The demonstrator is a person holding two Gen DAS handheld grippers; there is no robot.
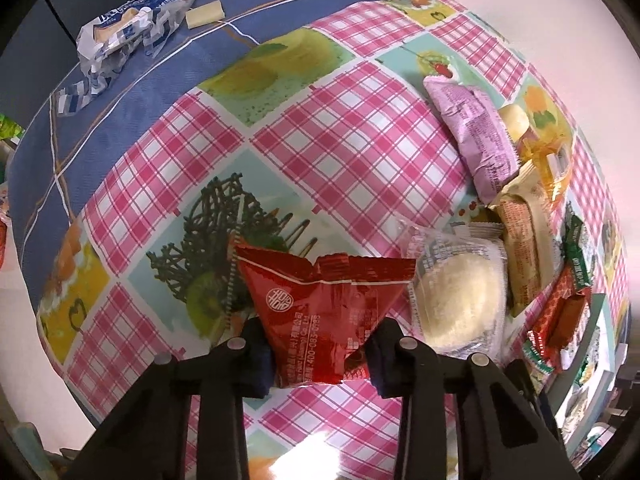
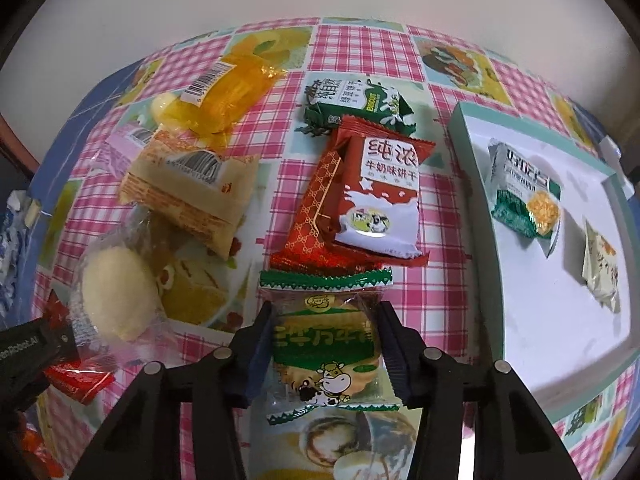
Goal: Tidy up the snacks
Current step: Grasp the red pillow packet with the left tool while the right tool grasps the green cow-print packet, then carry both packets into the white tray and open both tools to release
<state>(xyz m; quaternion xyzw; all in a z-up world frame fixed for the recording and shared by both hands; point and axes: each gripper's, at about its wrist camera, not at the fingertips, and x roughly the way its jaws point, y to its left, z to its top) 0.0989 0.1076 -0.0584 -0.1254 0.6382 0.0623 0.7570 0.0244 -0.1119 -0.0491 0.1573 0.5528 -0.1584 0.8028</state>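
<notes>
Pink-checked oilcloth with fruit pictures [image 1: 352, 136] covers the table under both my claws. My left claw [image 1: 320, 350] is pinched on a red foil snack packet [image 1: 320, 320], the pads pressing its lower sides. My right claw [image 2: 326, 346] has its pads against the edges of a clear biscuit pack with green trim and a cartoon cow [image 2: 328, 352]; it looks gripped, though I cannot be sure how firmly. I judge this the pick-up step, with a lift and carry next to the white tray with a teal rim [image 2: 476, 184], off to the right claw's right, where two packets already lie. Loose snacks crowd ahead of the right claw; bare cloth lies ahead and left of the left claw.
</notes>
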